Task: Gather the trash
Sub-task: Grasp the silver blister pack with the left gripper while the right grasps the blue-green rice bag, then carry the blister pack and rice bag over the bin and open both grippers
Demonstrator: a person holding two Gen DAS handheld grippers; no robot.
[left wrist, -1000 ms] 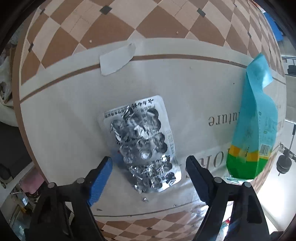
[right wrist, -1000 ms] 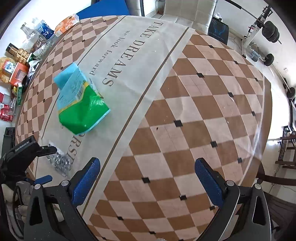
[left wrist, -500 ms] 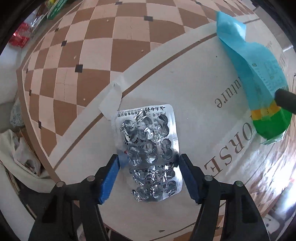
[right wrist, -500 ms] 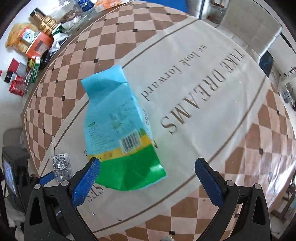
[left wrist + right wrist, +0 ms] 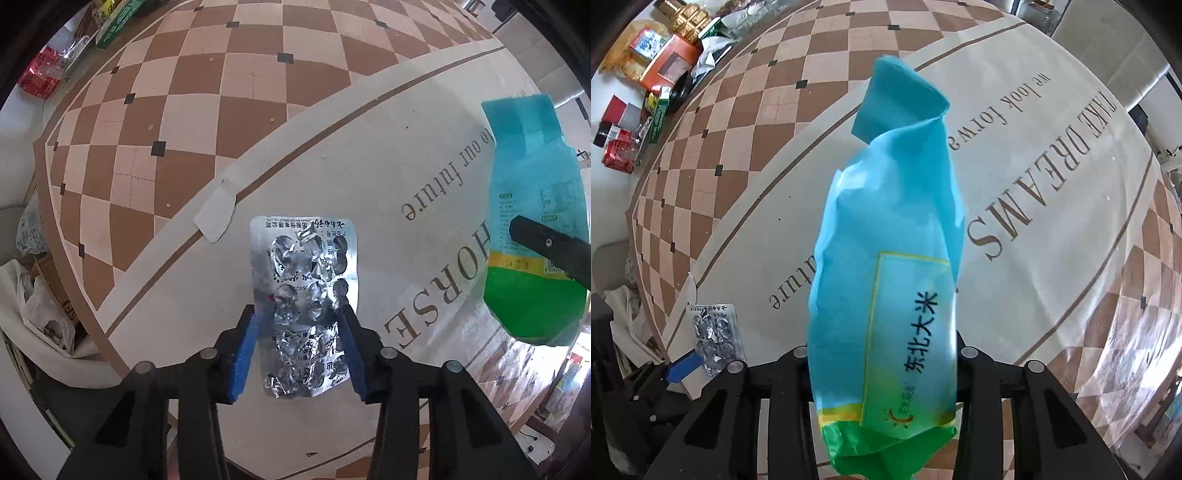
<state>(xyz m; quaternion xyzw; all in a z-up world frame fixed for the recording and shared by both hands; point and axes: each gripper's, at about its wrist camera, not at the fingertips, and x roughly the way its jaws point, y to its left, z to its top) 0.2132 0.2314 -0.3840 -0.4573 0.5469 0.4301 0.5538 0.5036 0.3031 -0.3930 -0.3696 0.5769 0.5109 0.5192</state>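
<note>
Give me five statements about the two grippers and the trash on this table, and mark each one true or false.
1. The left gripper has the silver blister pack between its blue pads. True; its jaws are closing on it.
2. The right gripper is shut on the blue and green bag. True.
3. The blister pack still has all its pills sealed. False: its foil is torn and crumpled.
4. The white paper scrap lies on top of the blister pack. False: it lies apart from the pack, across the brown line of the tablecloth.
5. The bag is red and yellow. False: it is blue with a green bottom and a thin yellow band.
</note>
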